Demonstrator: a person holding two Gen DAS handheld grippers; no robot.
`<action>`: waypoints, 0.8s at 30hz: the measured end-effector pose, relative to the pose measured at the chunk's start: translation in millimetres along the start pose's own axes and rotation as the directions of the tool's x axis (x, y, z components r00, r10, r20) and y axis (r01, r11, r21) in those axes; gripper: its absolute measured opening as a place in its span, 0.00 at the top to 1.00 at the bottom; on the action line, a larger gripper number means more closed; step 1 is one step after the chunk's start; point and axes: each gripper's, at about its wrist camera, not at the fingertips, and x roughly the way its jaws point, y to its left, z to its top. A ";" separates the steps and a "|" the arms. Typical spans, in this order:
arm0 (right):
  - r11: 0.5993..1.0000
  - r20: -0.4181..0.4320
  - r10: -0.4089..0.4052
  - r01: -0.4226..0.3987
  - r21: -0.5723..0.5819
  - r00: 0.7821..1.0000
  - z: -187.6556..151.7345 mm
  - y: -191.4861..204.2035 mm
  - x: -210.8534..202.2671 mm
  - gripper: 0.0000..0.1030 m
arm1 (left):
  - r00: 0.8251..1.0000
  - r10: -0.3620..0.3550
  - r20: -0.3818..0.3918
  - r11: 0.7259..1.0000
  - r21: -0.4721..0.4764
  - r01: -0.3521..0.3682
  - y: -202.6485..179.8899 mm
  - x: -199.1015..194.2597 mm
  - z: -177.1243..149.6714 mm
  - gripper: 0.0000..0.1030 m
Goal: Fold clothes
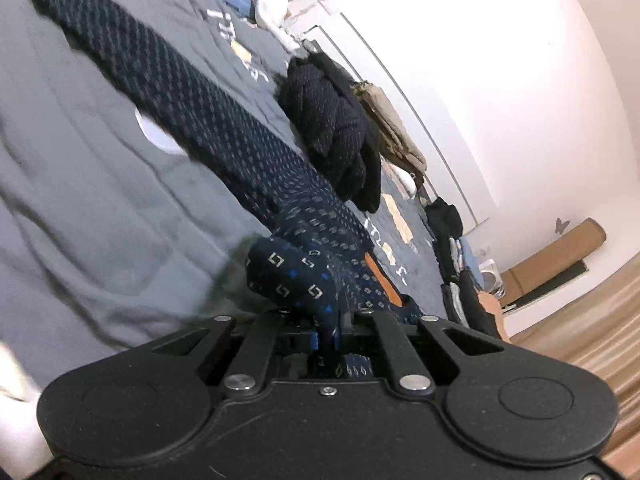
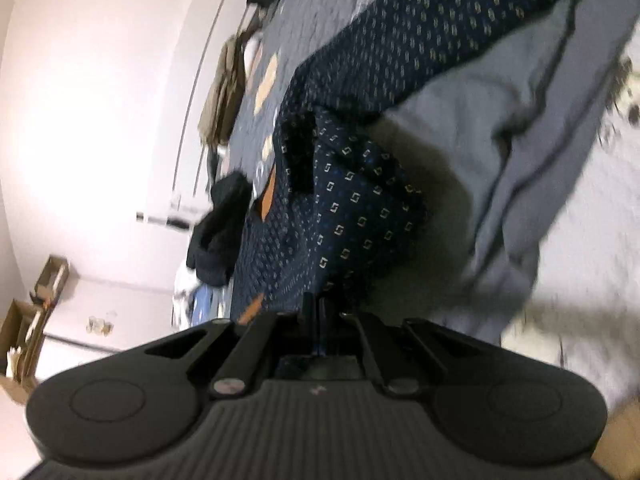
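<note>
A long navy garment (image 1: 192,100) with a small pale diamond pattern lies stretched across a grey sheet (image 1: 80,184) on the bed. My left gripper (image 1: 340,320) is shut on its near end, and a fold of the patterned cloth bulges just above the jaws. The right wrist view shows the same navy garment (image 2: 360,208) running up and away from my right gripper (image 2: 318,308). That gripper is shut on the cloth's edge, lifted off the grey sheet (image 2: 520,128). Both views are tilted and blurred.
A crumpled dark garment (image 1: 336,136) lies on the bed beyond the navy one, with a beige garment (image 1: 392,128) behind it. Folded clothes (image 1: 456,264) are stacked near the bed's far edge. A white wardrobe wall (image 1: 480,80), wooden floor (image 1: 600,320) and cardboard boxes (image 2: 28,340) surround the bed.
</note>
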 end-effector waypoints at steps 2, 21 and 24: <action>1.000 -0.050 -0.025 0.024 -0.011 0.998 -12.8 -1.9 -1.3 0.99 | 1.000 0.024 -0.007 1.000 0.016 -0.023 0.5 -15.0 6.4 0.94; 0.590 0.125 -0.221 0.234 -0.773 0.967 -23.2 104.1 5.7 0.88 | 0.963 0.266 0.051 0.841 0.477 -0.258 -41.2 -27.3 23.0 0.59; 0.419 0.134 -0.250 0.232 -0.878 0.959 -23.9 115.2 38.2 0.78 | 0.974 0.221 0.057 0.810 0.546 -0.215 -52.8 -10.7 25.3 0.44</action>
